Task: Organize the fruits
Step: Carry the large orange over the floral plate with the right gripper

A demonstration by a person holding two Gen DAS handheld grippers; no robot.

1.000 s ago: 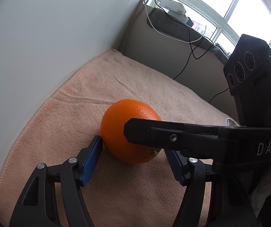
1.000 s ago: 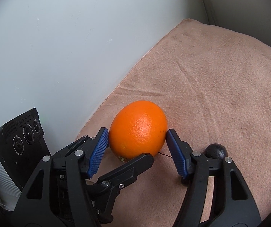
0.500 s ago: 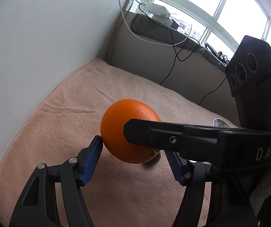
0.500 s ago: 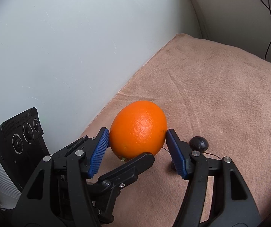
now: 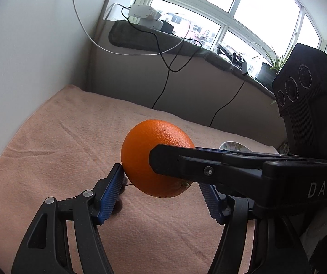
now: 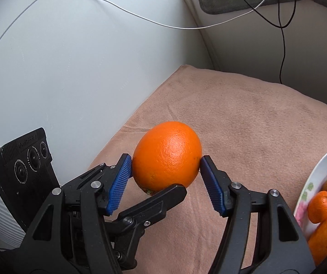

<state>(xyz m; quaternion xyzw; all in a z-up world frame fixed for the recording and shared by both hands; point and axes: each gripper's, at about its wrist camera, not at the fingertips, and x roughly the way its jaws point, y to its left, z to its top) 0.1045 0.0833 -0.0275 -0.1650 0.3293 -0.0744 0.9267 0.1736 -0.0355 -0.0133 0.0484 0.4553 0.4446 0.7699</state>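
Holding the orange (image 6: 166, 155) above the towel (image 6: 254, 118) with both tongs, right tongs (image 6: 166, 178) and left tongs (image 5: 164, 191) each clamped across its middle, I judge it firm, fairly heavy, and prone to roll off-centre.

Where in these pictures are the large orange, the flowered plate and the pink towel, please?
large orange (image 6: 166, 153): right wrist view, middle of its lit peel.
flowered plate (image 6: 309, 186): right wrist view, its bare near rim.
pink towel (image 5: 56, 150): left wrist view, bare cloth left of the orange.
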